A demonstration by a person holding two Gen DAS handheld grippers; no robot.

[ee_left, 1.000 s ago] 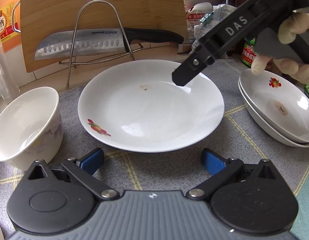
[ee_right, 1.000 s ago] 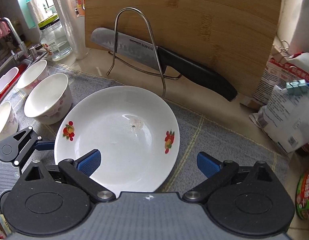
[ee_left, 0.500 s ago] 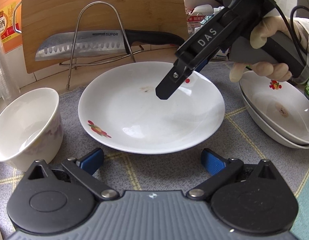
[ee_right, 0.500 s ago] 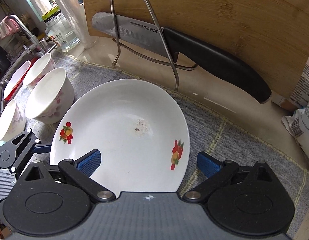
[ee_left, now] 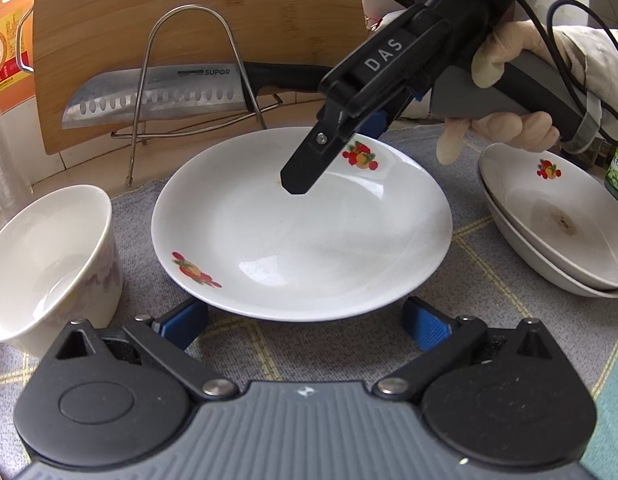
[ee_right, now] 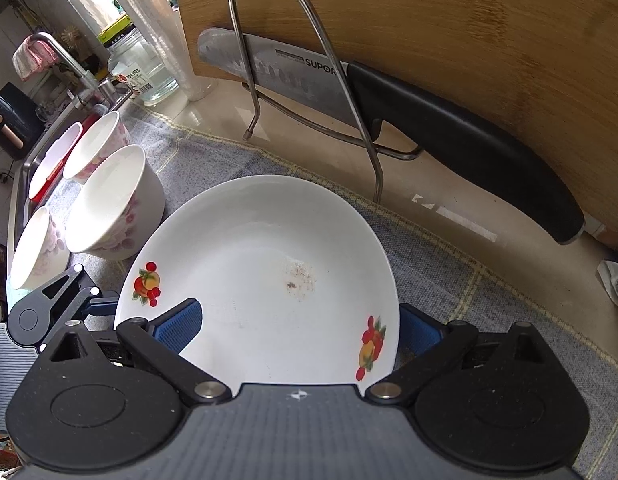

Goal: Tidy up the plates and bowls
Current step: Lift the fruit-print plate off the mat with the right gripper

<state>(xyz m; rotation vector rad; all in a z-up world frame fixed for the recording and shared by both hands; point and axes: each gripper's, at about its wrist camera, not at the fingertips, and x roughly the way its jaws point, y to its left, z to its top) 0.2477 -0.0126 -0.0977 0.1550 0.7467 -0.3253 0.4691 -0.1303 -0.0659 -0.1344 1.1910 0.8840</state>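
While the left gripper point(ee_left: 305, 322) hangs low just in front of the white shallow plate with fruit decals point(ee_left: 301, 224), its blue-padded fingers point(ee_left: 423, 326) are spread wide, one to either side of the plate's near rim and touching nothing. The plate lies flat on the grey woven mat with yellow lines point(ee_left: 469, 268) that covers the surface, with a small brownish stain near its middle. The right gripper point(ee_right: 299, 326), held by a gloved hand point(ee_left: 509, 120), reaches in over the plate's far rim; its fingers point(ee_right: 177, 326) are also wide apart, one inside the plate above the white glaze and the other just outside the rim beside a fruit decal. Whether either finger touches the plate I cannot tell.

To the plate's left stands a white bowl with pink flower print point(ee_left: 49, 260), close to the rim but apart from it; in the right wrist view two more such bowls point(ee_right: 97, 150) stand beyond it. At the right edge of the left wrist view two white plates lie stacked point(ee_left: 549, 220), the top one stained at its centre. Behind the plate a steel wire stand point(ee_left: 189, 80) holds a broad steel knife with a black handle point(ee_left: 157, 96), in front of an upright bamboo cutting board point(ee_left: 197, 12).
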